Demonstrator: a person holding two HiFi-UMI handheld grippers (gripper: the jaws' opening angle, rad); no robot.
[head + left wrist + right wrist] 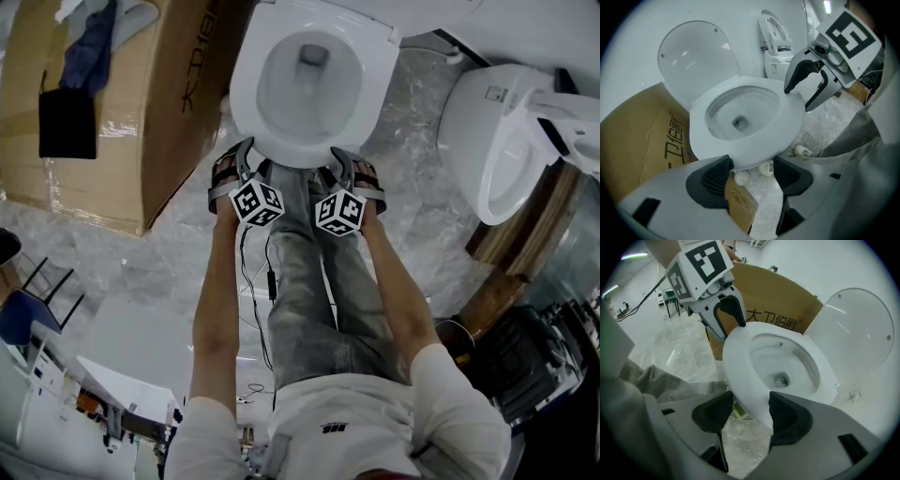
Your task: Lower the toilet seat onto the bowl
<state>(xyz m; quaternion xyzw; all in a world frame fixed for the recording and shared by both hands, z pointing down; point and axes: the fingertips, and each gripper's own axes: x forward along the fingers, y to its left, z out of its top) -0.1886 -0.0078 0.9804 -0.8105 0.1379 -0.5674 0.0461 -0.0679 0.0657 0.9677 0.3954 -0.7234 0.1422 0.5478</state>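
Observation:
The white toilet seat [246, 98] lies flat on the bowl, and the lid [696, 56] stands upright behind it. My two grippers sit side by side at the bowl's front rim. The left gripper [251, 161] is open; in its own view the seat's front edge [754, 150] shows between the spread pads [715, 176], which do not press on it. The right gripper [345, 166] is also open, with the seat's front edge [750, 394] in the gap beside its pads [785, 416]. Each gripper shows in the other's view: right gripper [806, 89], left gripper [726, 315].
A big cardboard box [122, 112] stands close to the toilet's left side. A second white toilet [506, 141] is at the right. The person's legs in grey trousers [309, 281] stand right before the bowl. A cable [270, 281] hangs by the legs.

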